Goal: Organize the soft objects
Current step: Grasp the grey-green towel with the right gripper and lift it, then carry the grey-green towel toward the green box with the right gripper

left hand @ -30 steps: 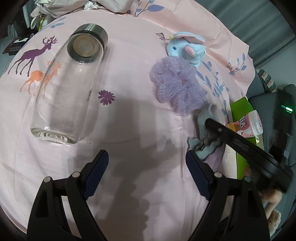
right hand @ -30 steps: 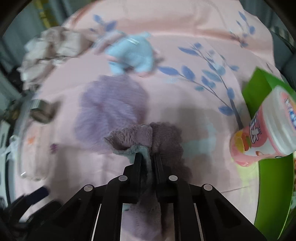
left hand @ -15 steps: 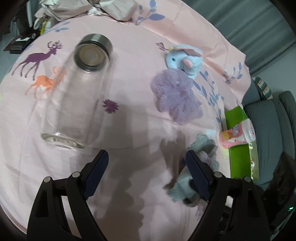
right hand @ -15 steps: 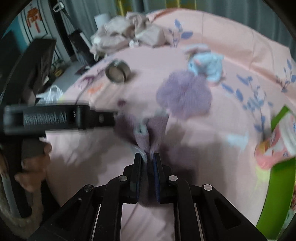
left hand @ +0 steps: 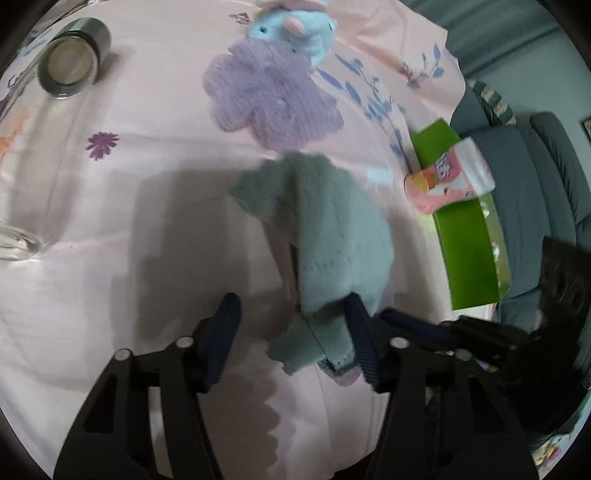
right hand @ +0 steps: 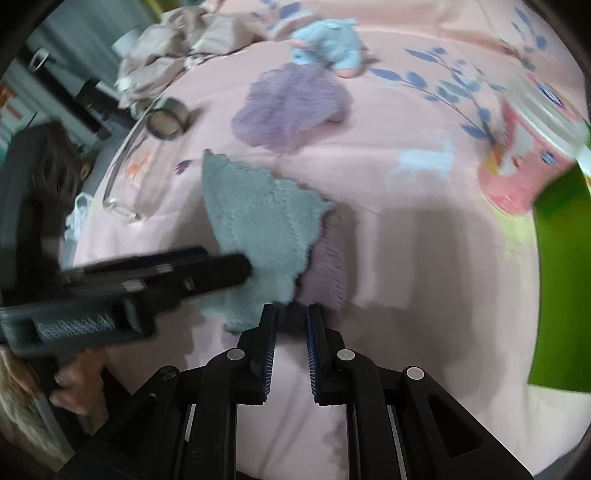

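While the right gripper (right hand: 291,308) has its fingers pressed together on the near edge of the cloth (left hand: 332,229), the left gripper (left hand: 291,301) is closing on the same cloth from the side. The step in hand looks like taking a second hold, so that the cloth can be spread or folded on the bed (left hand: 147,184).

The cloth, grey-green on one face and lilac on the other, hangs bunched ahead of the left fingers (left hand: 225,332). Its lower corner sits between them and leans on the right-hand finger. The left-hand finger is apart from it and only bare sheet shows beside that finger, so the pinch is not yet made. In the right wrist view the cloth fans out from the fingertips, up and to the left, and the left gripper's tip lies across its left border.

Next, I judge, the left fingers must finish closing on a single edge, not on a thick fold, and near a corner. After that the two hands can draw apart to open the cloth flat. The cloth is soft and can slip out if the pinch is shallow.

Beyond the fingers lie a puff (left hand: 269,99) and a plush (left hand: 291,26), not yet handled.
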Demonstrator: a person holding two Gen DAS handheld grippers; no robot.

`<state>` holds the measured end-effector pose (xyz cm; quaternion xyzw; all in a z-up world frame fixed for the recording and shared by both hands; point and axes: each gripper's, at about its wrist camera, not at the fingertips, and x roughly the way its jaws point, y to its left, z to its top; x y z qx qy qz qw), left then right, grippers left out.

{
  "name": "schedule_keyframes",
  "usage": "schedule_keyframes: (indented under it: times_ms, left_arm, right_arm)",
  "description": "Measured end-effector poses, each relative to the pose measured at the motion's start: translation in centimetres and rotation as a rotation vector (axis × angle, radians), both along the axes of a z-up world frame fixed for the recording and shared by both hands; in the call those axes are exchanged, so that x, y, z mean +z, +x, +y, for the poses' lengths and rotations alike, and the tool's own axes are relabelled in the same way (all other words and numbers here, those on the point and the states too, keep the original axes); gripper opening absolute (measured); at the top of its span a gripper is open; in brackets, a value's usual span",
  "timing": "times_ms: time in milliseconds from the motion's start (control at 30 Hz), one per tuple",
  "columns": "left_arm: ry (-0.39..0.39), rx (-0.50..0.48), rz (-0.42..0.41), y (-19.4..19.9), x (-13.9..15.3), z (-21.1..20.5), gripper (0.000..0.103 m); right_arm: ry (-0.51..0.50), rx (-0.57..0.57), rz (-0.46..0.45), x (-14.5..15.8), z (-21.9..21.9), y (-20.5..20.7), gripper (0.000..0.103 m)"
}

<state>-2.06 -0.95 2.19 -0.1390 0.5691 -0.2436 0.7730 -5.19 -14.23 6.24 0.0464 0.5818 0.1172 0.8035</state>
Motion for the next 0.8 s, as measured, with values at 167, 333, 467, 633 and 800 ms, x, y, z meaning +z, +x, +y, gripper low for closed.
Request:
schedule_keyframes:
  times_ms: [167, 333, 467, 633, 800]
  left_arm:
    - [0.031, -0.036, -0.032, -0.4, 0.1, -1.0, 0.054]
    - [0.010, -0.079, -0.035, -0.6, -0.1, -1.9, 0.054]
    - [0.033, -0.089, -0.054, -0.8, -0.1, -2.3, 0.054]
    - [0.036, -0.109, -0.061, -0.6, 0.0, -3.1, 0.052]
    - [0.074, -0.099, -0.087, -0.6, -0.1, -3.6, 0.046]
  right_arm:
    - [0.124, -0.186, 0.062, -0.3, -3.7, 0.1, 0.066]
    - [0.268, -0.257, 0.101, -0.5, -4.4, 2.0, 0.067]
    - [0.204, -0.228, 0.132, -1.8, -2.3, 3.1, 0.067]
    - [0.102, -0.164, 0.120, -3.1, 0.4, 3.0, 0.061]
    - [0.077, -0.150, 0.089, -3.0, 1.1, 2.7, 0.040]
